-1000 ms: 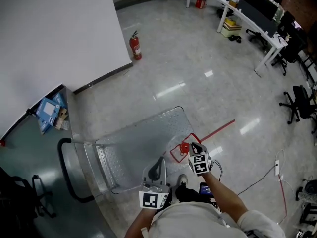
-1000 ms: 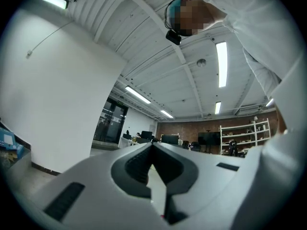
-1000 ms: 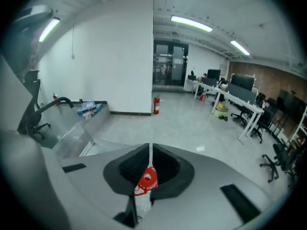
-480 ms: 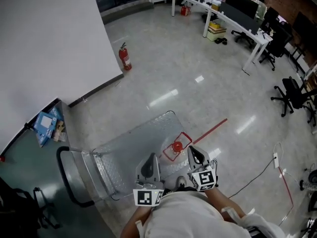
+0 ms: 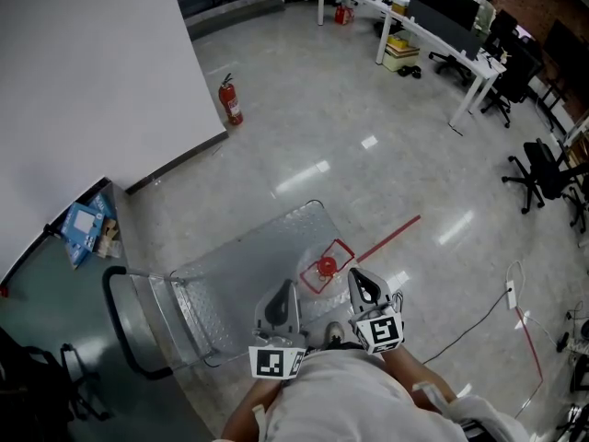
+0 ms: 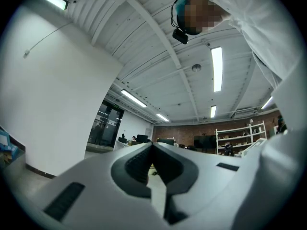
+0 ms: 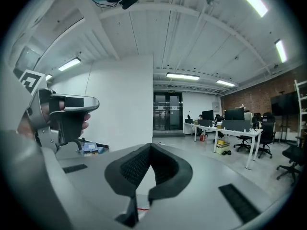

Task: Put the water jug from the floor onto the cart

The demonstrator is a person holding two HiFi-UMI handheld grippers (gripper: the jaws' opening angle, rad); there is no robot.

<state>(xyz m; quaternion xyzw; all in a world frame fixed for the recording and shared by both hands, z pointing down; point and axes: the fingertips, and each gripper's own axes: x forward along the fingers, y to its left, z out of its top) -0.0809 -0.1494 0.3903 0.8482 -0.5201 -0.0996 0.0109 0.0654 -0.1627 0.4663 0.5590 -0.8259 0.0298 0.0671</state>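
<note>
A metal platform cart [image 5: 239, 265] with a black push handle [image 5: 120, 325] stands on the floor in front of me in the head view. The clear water jug, known by its red cap [image 5: 326, 267], stands upright at the cart's near right corner, inside a red tape square. Whether it rests on the deck or on the floor I cannot tell. My left gripper [image 5: 279, 304] and right gripper [image 5: 362, 285] are held close to my body, both shut and holding nothing. The right one is just right of the cap and apart from it. The right gripper view shows the left gripper [image 7: 62, 114] beside it.
A white wall [image 5: 92, 81] with a fire extinguisher [image 5: 227, 99] at its foot runs along the left. Blue packets [image 5: 87, 224] lie by the wall. Desks [image 5: 433, 26] and office chairs [image 5: 543, 168] fill the far right. A red tape line [image 5: 388, 237] and a cable [image 5: 479, 325] cross the floor.
My right gripper has left the jug's red cap, come up and drawn back toward my body. The left gripper has hardly moved. My head view has shifted a little.
</note>
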